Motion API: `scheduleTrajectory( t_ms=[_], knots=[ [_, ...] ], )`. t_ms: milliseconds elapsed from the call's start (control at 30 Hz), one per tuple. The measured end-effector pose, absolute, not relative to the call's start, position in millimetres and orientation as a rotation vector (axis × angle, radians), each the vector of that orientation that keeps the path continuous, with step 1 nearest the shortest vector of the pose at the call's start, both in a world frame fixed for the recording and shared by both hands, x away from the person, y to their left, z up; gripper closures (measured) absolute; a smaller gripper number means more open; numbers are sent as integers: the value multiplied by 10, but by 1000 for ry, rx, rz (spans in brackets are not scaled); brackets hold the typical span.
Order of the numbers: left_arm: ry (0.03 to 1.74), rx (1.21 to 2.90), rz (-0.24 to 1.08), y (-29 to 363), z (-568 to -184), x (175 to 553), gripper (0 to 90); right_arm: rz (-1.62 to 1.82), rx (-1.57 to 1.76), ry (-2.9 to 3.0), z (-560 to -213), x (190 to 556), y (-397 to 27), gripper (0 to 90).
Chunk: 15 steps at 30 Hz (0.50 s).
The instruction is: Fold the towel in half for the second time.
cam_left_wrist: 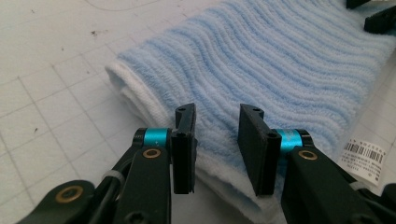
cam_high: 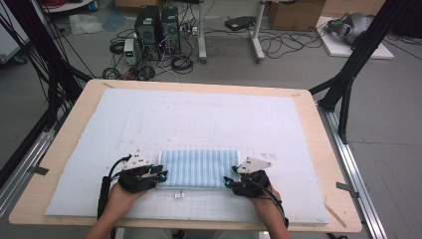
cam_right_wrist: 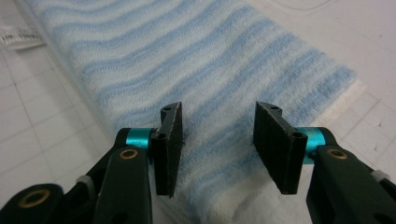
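The folded blue-striped towel (cam_high: 197, 168) lies flat on the white grid mat (cam_high: 149, 119), at the mat's near-centre portion, long side across the table. All positions below are given relative to the towel.

Left gripper (cam_high: 160, 176): stationed at the towel's left end, near corner. In the left gripper view its jaws stand parted with the towel's folded white edge (cam_left_wrist: 154, 116) between and below them; the pads do not press on the cloth. State: released.

A white label tag (cam_high: 179, 194) lies on the mat just in front of the towel's near edge, between the two grippers.

Right gripper (cam_high: 228, 182): stationed at the towel's right end, near corner. In the right gripper view its jaws also stand apart over the striped pile, nothing pinched. State: released.

Step in hand, by judgement: both grippers are aligned on the two near corners, either just after a fold or before the next grasp.

Next move calls for: lowering each jaw pair evenly onto its corner, closing on all layers together, and keeping both ends level so the fold stays square.
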<state>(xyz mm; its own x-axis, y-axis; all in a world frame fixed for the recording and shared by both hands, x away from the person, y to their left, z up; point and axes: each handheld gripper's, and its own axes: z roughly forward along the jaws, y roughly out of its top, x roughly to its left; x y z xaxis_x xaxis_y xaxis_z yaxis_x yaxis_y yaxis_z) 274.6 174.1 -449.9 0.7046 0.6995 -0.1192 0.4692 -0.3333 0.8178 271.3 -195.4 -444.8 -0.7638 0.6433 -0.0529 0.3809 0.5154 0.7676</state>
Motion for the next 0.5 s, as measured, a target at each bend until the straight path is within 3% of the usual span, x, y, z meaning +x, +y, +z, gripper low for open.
scheduleTrajectory(
  t_ms=[300,400,500],
  knots=[
    [899,1992,279,1800,-4487,2765,654,1184,890,2449,-4443,2667,-2061,486],
    [917,1938,278,1872,-4458,2820,559,1272,903,2421,-4378,2652,-2143,467],
    [935,1849,296,1993,-4401,2897,528,1347,898,2352,-4273,2662,-2227,464]
  ],
)
